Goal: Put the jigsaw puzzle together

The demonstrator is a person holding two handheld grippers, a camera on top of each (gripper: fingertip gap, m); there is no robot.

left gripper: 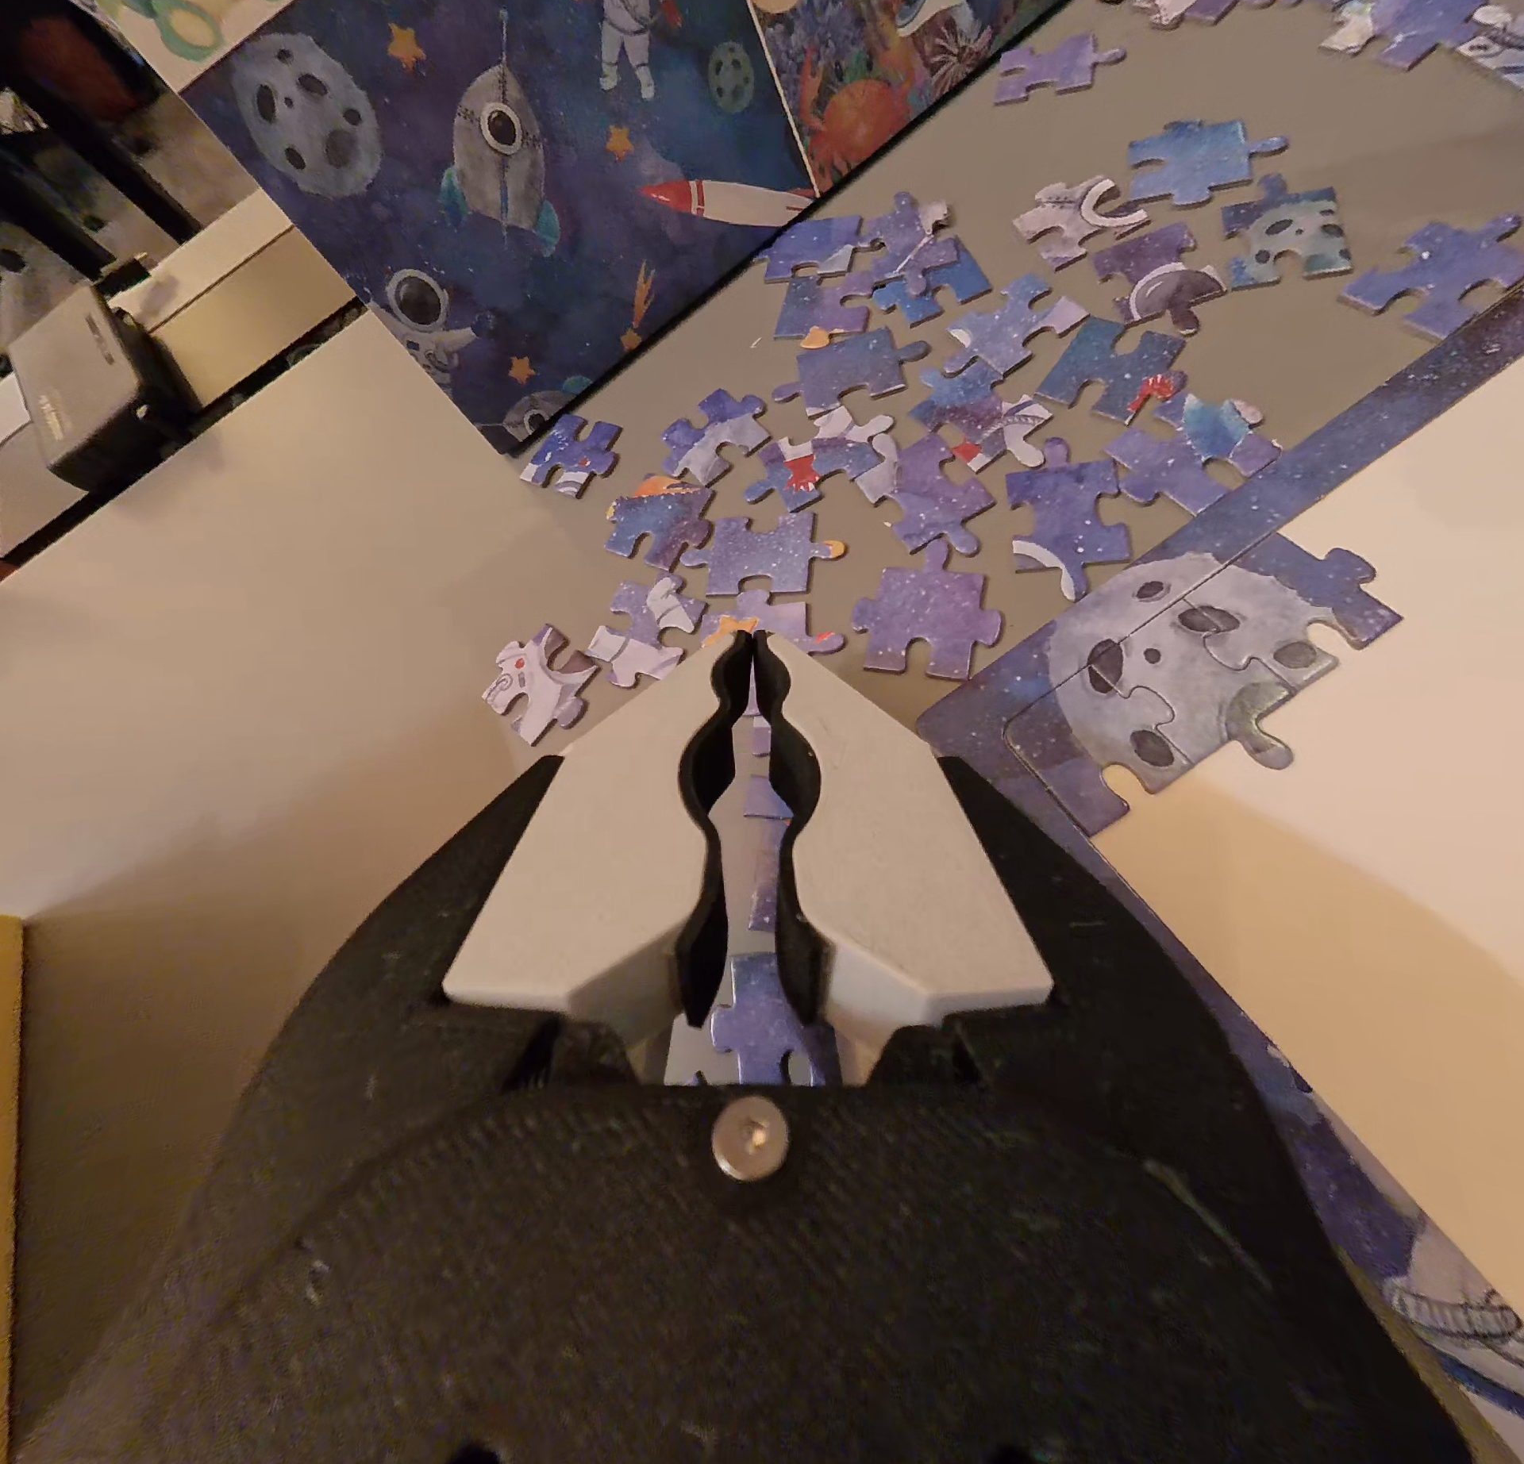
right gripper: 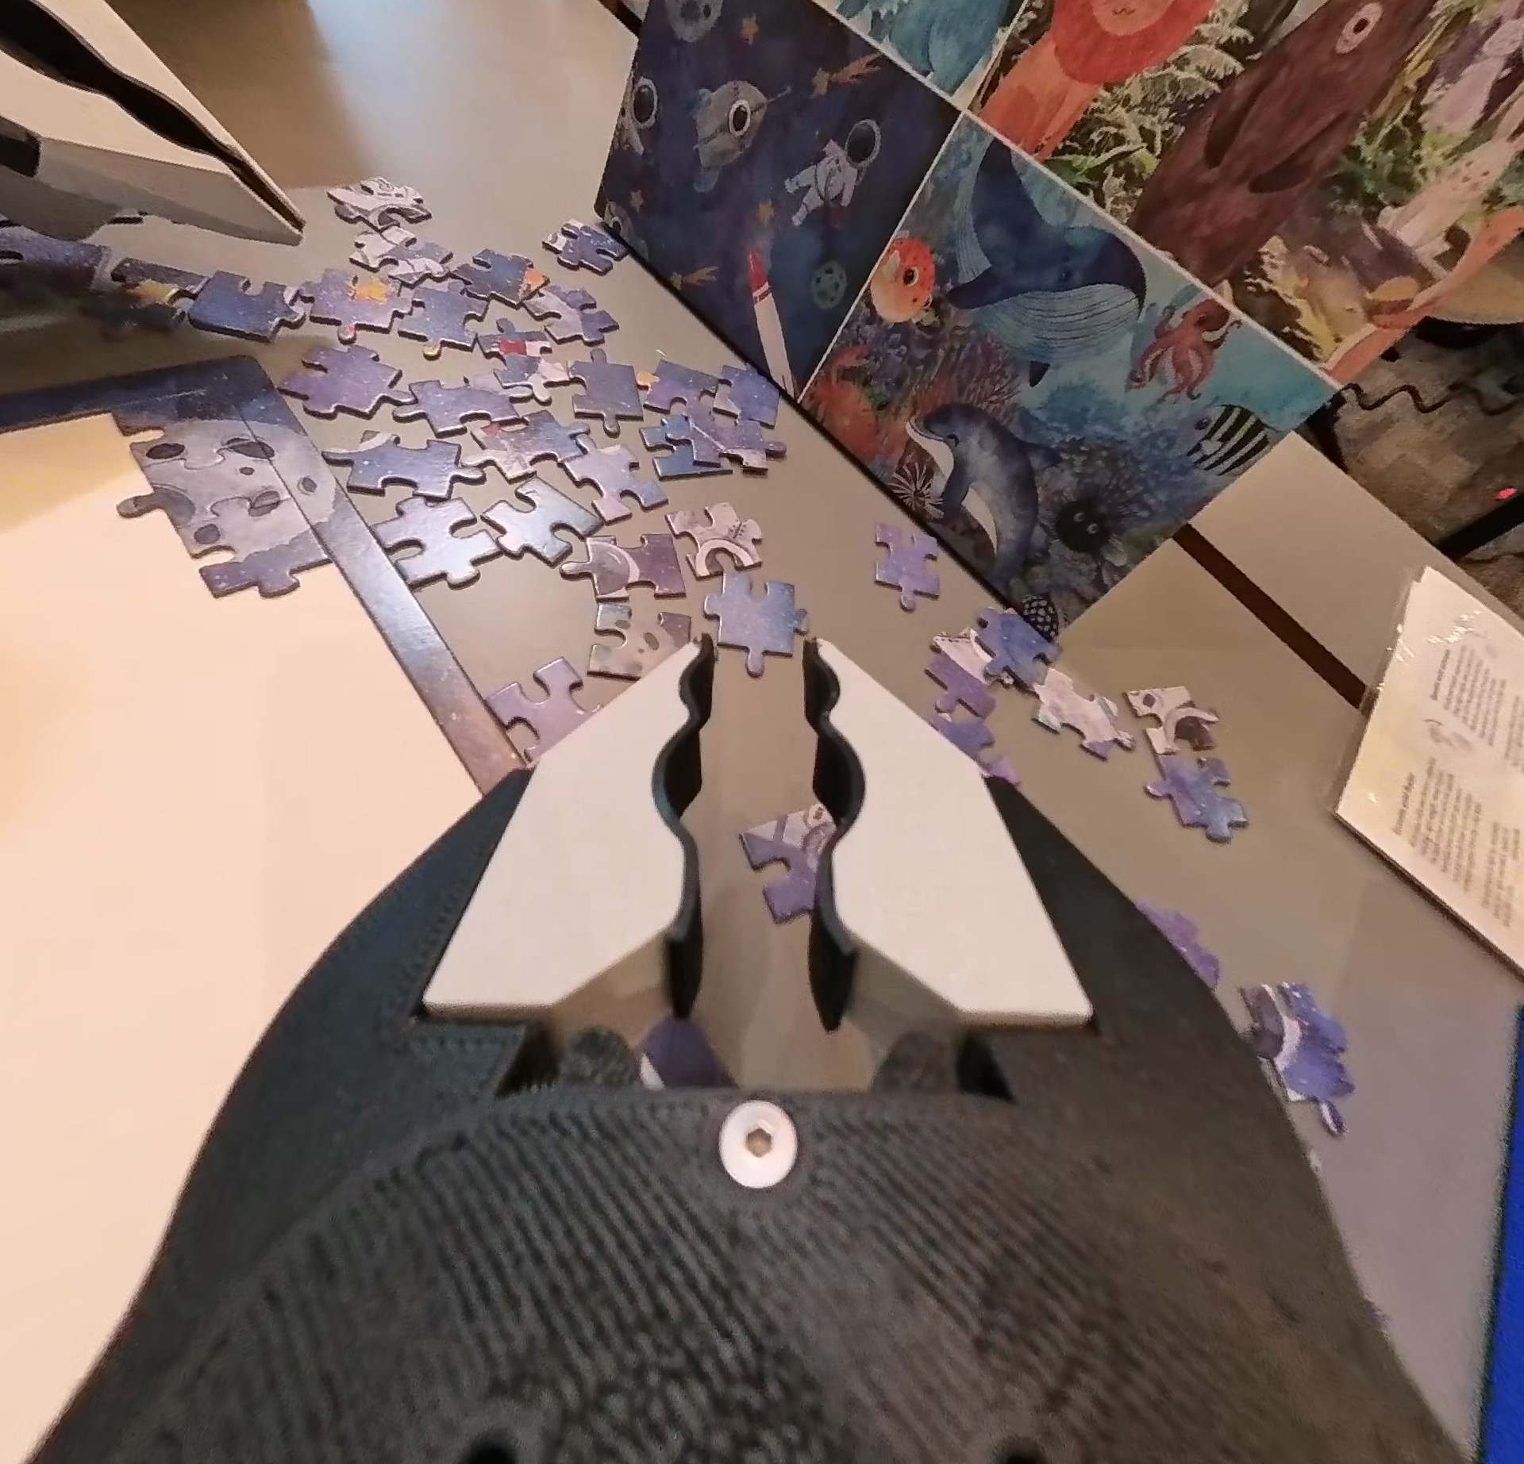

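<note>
Many loose purple space-themed puzzle pieces (left gripper: 932, 468) lie scattered on the grey table (left gripper: 247, 600). My left gripper (left gripper: 752, 640) is shut, its tips meeting just over a piece with an orange star (left gripper: 730, 623). Table pieces show through the slot behind the tips. It also shows in the right wrist view (right gripper: 165, 130) at the top left. My right gripper (right gripper: 759, 648) is open above the table, with a starry purple piece (right gripper: 754, 612) just beyond its tips and not touched. Another piece (right gripper: 787, 855) lies on the table under its fingers. A partly joined grey moon (left gripper: 1171, 666) fills one corner of the cream puzzle board (right gripper: 165, 724).
An upright box with space and sea pictures (left gripper: 495, 188) (right gripper: 1031, 369) stands behind the pieces. A printed sheet in a clear sleeve (right gripper: 1443, 765) lies at the right. A black device (left gripper: 82, 386) sits at the far left. More pieces (right gripper: 1072, 699) lie right of my right gripper. Some 25 cm of space lies between my two pairs of fingers.
</note>
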